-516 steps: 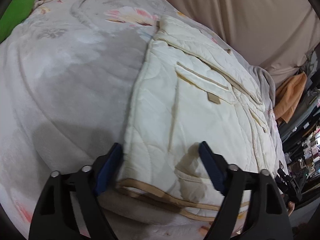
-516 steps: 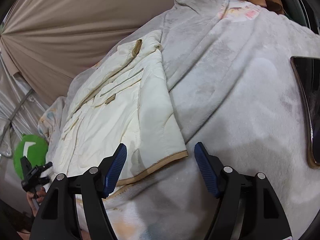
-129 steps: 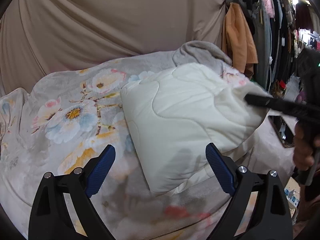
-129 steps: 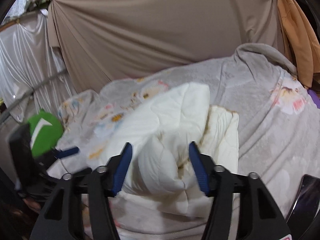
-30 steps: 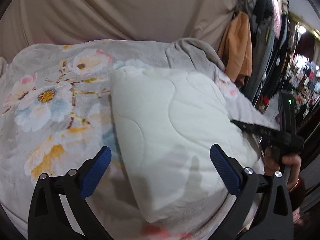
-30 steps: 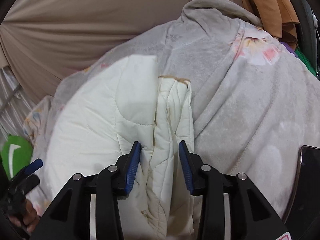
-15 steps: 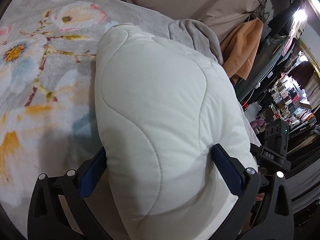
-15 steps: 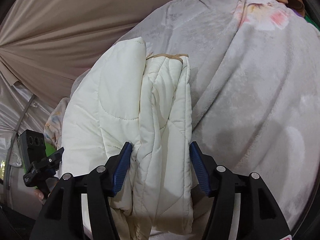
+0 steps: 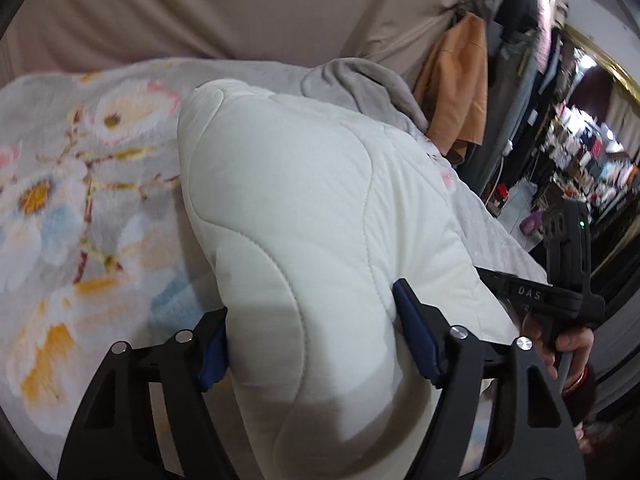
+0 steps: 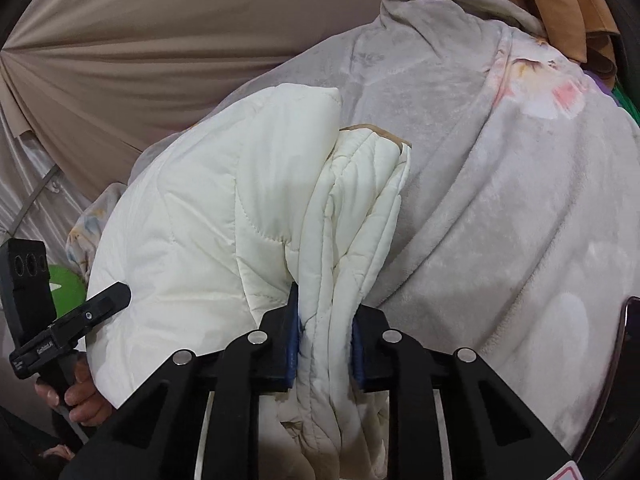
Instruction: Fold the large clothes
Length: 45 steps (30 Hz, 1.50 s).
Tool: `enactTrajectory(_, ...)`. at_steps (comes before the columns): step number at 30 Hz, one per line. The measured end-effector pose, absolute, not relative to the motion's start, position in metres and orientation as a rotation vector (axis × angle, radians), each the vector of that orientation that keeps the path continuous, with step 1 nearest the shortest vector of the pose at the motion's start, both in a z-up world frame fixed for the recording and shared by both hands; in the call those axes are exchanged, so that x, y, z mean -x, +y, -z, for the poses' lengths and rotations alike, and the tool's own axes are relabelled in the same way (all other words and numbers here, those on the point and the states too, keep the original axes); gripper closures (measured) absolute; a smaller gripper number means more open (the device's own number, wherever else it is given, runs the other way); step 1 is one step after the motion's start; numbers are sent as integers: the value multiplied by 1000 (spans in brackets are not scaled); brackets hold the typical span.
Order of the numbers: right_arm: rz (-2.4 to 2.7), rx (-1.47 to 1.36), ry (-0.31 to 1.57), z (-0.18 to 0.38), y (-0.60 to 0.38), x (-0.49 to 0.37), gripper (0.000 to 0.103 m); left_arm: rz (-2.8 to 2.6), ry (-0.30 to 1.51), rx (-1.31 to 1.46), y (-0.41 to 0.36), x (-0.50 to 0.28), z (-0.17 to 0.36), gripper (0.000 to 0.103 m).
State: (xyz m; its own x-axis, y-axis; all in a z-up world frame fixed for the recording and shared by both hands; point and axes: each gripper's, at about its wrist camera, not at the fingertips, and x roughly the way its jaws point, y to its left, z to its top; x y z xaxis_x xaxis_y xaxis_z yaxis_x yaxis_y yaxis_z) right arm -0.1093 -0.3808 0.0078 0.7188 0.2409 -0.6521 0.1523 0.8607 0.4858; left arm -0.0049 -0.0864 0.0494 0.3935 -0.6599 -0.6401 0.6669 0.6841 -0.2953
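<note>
Jacket (image 9: 304,216), cream and quilted with curved stitch lines, is seen folded into a thick, puffy bundle on the blanket (image 9: 80,184). From the right wrist view the folded layers (image 10: 356,208) are stacked edge-on, and a tan trim (image 10: 380,131) shows at their far end. The bundle is gripped from both sides. The left gripper (image 9: 316,340) is closed partway onto the jacket's rounded near end, its blue pads (image 9: 412,332) pressed into the padding on each side. The right gripper (image 10: 325,346) is clamped on the stacked layers, its pads drawn close together with the fabric squeezed between them.

The blanket is grey and plush, printed with pink, yellow and blue flowers, and lies under and around the jacket. A beige curtain (image 9: 200,12) hangs behind the blanket. An orange garment (image 9: 460,80) hangs beyond the blanket's far right corner, next to dark hanging clothes and lit shelves that are too blurred to read. A green object (image 10: 66,288) is partly hidden behind the left gripper's handle off the blanket's left side. A dark glossy edge (image 10: 624,344) is seen at the blanket's right side; what it belongs to cannot be told
</note>
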Motion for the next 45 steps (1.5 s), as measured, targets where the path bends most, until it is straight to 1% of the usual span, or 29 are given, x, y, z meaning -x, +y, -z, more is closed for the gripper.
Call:
enactTrajectory(3,-94,-632,772,9,-394,112,82,835,840,-10,-87,-5,-37,32)
enactTrajectory(5,-94,-641,749,8,-392,114,81,843,861,30,-84,-12,-32,33)
enactTrajectory(9,-54,-558,701,-14,-377,122,85,874,794,21,-79,-3,-51,47)
enactTrajectory(12,-58,-538,632,-39,-372,133,86,906,716,31,-71,6,-77,49)
enactTrajectory(18,-66,-414,396,-120,-349,161,86,952,430,-5,-41,38,-156,49)
enactTrajectory(24,-112,-286,123,-212,-308,178,86,926,75,-50,6,71,-242,48)
enactTrajectory(29,-150,-191,-29,-271,-265,173,86,864,-131,-74,46,85,-285,46)
enactTrajectory(32,-187,-175,-52,-290,-246,153,86,825,-197,-85,67,82,-296,44)
enactTrajectory(35,-215,-179,-37,-295,-231,117,86,775,-212,-89,87,68,-296,43)
enactTrajectory(39,-251,-206,25,-287,-206,60,86,731,-137,-46,110,19,-283,43)
enactTrajectory(42,-273,-247,92,-265,-192,11,86,706,-47,-5,123,-33,-259,43)
enactTrajectory(45,-284,-299,188,-228,-180,-41,86,695,89,48,133,-91,-219,44)
